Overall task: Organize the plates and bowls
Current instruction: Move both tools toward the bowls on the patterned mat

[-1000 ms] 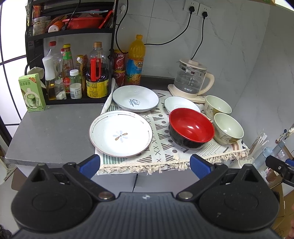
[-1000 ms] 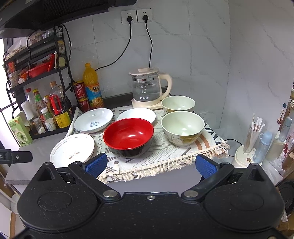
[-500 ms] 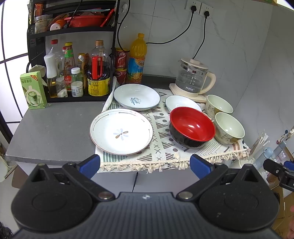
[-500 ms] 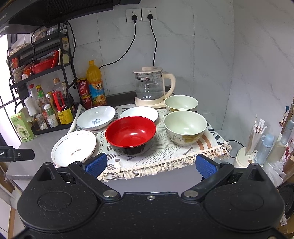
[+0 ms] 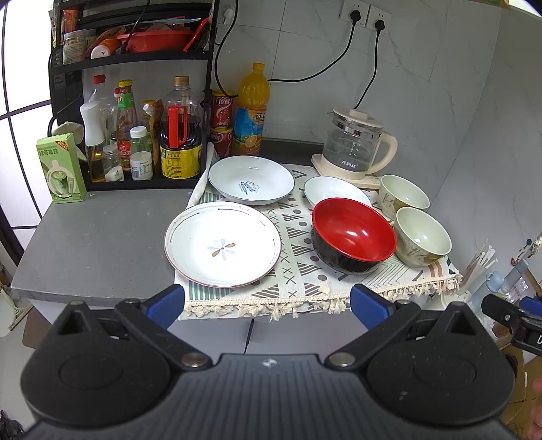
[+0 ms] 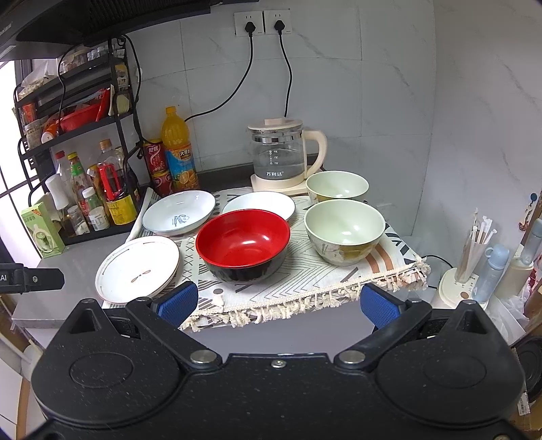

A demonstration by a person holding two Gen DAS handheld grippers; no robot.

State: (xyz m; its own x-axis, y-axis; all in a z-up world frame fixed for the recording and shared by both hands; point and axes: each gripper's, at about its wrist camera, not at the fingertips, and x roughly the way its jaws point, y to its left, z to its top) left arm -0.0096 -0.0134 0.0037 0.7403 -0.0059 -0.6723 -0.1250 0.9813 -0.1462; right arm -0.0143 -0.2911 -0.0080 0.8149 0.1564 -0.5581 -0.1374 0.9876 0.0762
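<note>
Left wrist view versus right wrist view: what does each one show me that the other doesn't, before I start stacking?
Only the left wrist view shows the left gripper, open and empty, with the right gripper's tip at the right edge.

Only the right wrist view shows the right gripper, open and empty, and the range hood above the rack.

Both show the flower plate, the blue-print plate, the small white dish, the red bowl, two pale green bowls, the kettle and the patterned cloth.
</note>
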